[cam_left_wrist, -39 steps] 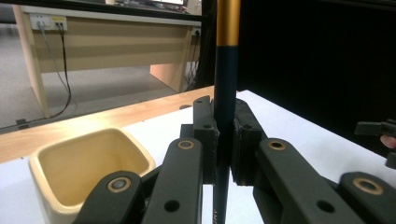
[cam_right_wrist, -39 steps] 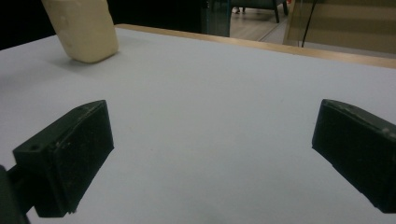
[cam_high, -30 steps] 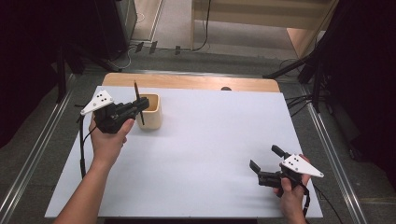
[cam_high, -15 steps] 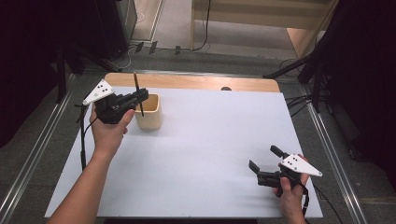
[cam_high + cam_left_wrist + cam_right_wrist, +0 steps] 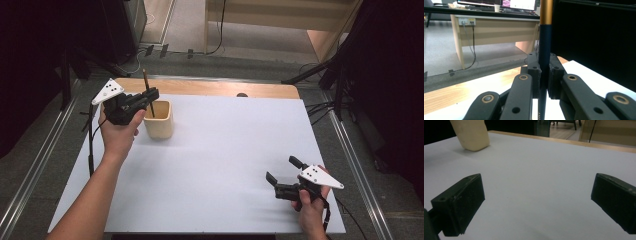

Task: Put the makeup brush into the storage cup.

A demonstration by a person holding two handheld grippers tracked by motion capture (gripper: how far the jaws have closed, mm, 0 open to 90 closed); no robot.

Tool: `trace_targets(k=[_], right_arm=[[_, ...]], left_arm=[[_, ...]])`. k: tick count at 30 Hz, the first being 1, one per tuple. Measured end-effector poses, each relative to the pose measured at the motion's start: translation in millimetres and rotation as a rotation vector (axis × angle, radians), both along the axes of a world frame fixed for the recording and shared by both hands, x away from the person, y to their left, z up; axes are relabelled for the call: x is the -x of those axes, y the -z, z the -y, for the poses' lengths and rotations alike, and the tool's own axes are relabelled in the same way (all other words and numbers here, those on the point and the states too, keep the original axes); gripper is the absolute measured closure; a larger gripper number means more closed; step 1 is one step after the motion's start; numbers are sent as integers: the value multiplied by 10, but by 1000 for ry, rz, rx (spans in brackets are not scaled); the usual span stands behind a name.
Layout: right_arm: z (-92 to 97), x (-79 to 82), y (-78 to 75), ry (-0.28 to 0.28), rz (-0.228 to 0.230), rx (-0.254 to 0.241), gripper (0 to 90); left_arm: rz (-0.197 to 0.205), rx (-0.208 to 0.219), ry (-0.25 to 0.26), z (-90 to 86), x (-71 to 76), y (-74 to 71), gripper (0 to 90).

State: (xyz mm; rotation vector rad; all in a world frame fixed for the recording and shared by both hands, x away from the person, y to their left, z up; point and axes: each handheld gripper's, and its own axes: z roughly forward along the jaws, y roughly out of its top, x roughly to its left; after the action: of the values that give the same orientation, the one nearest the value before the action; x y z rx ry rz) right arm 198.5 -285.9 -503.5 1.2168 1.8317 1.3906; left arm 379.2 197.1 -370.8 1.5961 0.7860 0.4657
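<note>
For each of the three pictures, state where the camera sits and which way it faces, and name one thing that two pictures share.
High view: above the person's side, facing forward and down on the white table; forearms, left tool, right tool.
Left gripper view: on the left tool, facing along jaws shut on an upright dark pen towards a desk.
Right gripper view: on the right tool, low, jaws open, facing across the table.
Shared: the beige cup, high and right gripper views.
</note>
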Motion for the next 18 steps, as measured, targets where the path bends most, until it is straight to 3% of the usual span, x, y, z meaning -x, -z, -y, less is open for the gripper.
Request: trace_targets(k=[4, 10, 18], right_arm=[[4, -4, 6, 2, -2, -2, 0], [13, -4, 10, 6, -4, -1, 0], [4, -10, 19, 7, -9, 4, 0]], left_arm=[[16, -8, -29, 24, -58, 52, 841], [-10, 13, -39, 33, -145, 132, 841], [-7, -19, -94, 42, -241, 264, 841]])
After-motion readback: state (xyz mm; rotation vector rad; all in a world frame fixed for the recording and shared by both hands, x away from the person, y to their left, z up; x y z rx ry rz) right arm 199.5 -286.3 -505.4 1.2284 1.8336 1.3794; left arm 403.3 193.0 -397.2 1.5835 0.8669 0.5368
